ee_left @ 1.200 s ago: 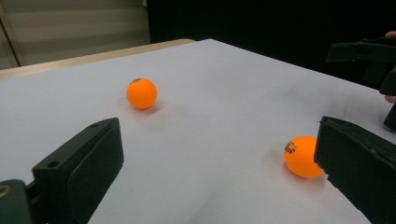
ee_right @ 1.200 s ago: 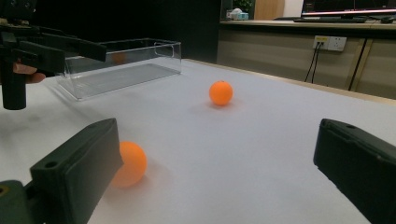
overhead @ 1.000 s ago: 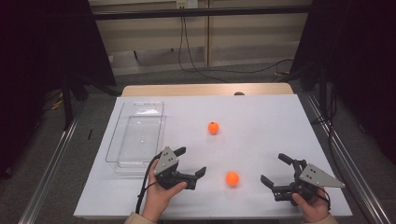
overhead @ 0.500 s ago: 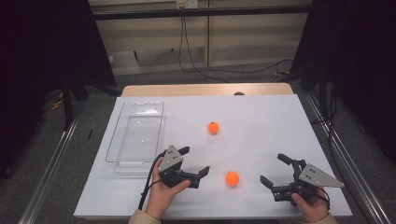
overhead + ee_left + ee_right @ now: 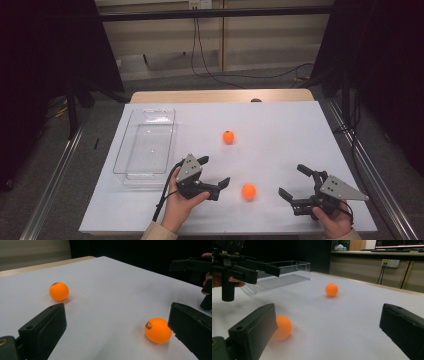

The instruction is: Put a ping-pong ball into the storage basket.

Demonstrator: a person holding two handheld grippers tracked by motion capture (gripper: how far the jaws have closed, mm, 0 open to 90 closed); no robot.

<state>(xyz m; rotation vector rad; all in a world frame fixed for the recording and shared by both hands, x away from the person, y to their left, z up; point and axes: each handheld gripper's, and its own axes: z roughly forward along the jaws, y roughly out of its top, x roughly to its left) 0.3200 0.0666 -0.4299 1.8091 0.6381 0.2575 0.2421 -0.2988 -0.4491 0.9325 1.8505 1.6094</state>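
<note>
Near orange ping-pong ball [image 5: 158,330]: we see dark print, unreadable. Far orange ball [image 5: 228,136], clear plastic tray [image 5: 145,147] beyond. Our left tongs [image 5: 216,172], right tongs [image 5: 293,181] gape wide, empty.

place: lab/office | cues: white test table [image 5: 280,125], black curtains [image 5: 45,60], wall sockets [image 5: 390,263], floor cables [image 5: 235,77]

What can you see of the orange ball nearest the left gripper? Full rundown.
The near orange ball is small, round, smooth and matte, like a table tennis ball, with dark print on one side. It rests on the white table, between the two grippers and closer to the left gripper, whose open jaws point toward it. In the left gripper view it lies just beside one jaw; contact can't be confirmed. Nothing grips it. It looks intact.
</note>
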